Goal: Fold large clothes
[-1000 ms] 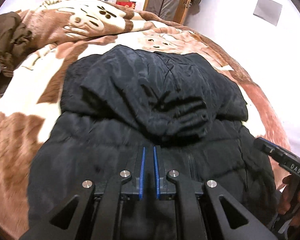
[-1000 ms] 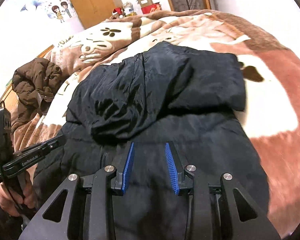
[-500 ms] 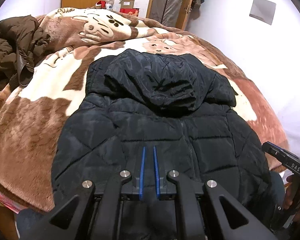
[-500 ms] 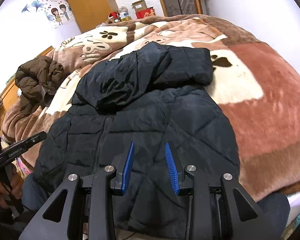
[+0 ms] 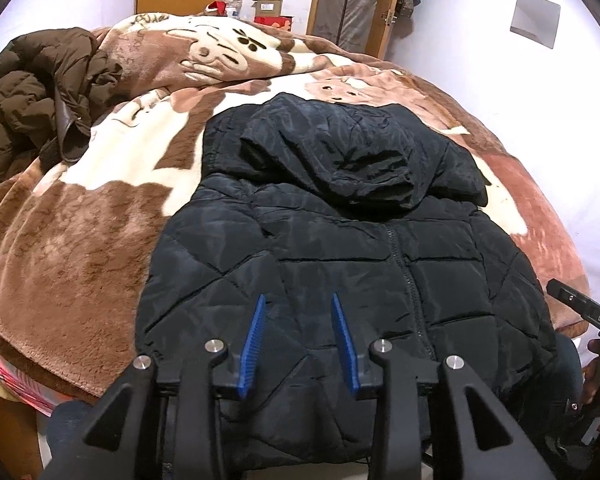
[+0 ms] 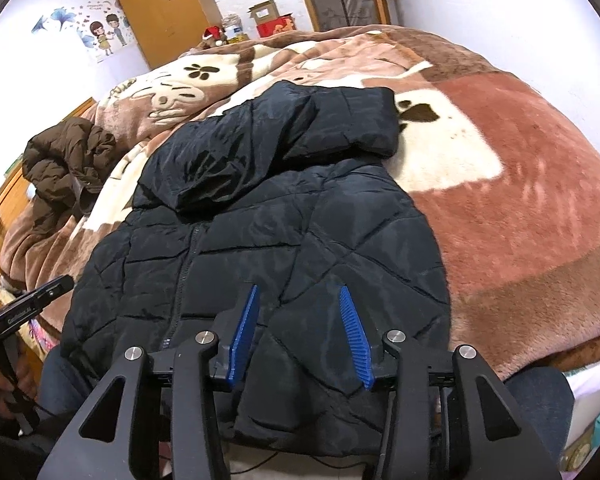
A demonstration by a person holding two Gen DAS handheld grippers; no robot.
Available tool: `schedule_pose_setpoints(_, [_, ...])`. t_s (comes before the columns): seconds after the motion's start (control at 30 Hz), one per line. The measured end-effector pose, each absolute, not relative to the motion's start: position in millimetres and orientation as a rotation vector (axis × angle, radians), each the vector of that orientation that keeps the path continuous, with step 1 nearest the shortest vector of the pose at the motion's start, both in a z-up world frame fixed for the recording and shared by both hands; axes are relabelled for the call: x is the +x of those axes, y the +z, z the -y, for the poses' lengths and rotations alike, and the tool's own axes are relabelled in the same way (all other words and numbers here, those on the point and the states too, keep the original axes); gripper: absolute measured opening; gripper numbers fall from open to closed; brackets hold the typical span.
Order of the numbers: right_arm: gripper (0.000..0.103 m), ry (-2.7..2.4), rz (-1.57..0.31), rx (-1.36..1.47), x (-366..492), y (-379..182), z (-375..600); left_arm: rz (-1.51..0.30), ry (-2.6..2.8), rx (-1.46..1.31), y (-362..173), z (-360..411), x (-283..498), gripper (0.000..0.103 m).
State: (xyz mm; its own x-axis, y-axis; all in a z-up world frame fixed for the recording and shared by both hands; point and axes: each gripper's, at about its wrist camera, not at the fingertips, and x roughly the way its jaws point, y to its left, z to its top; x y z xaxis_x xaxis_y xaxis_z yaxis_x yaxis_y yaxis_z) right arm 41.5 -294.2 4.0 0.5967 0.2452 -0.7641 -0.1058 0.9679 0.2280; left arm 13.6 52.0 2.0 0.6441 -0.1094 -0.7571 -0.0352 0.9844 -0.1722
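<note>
Jacket [image 5: 340, 264] lies flat on the blanket [image 5: 80, 232], hood folded down, hem just under both claws. Left claw [image 5: 298, 340] and right claw [image 6: 296, 336] hang wide and empty. Next comes grabbing the hem. A second ago the left claw was nearly closed.

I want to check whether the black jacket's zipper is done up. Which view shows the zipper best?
The left wrist view: the zipper runs down the black jacket near the frame's centre, unobstructed. In the right wrist view it lies off to the left, more foreshortened.
</note>
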Motion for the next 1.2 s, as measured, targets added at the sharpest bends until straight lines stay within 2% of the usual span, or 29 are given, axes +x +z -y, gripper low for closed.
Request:
schedule_pose_setpoints(0.67, [0.051,0.032,-1.064,0.296,54.0,-44.4,361.7,-0.959,0.089,-0.215,-52.5,-125.7,21.7,0.052])
schedule_pose_setpoints(0.77, [0.054,0.061,-1.123,0.327,56.4,-57.0,362.2,-0.981,0.066,-0.235,-62.4,-128.5,21.5,0.057])
schedule_pose_setpoints(0.93, [0.057,0.094,-1.164,0.333,57.3,-65.4,356.8,-0.984,0.051,-0.215,-67.8,-128.6,17.0,0.058])
schedule_pose_setpoints(1.2, [0.057,0.129,-1.226,0.35,52.5,-69.3,353.6,-1.008,0.082,-0.246,-69.9,-136.1,2.0,0.062])
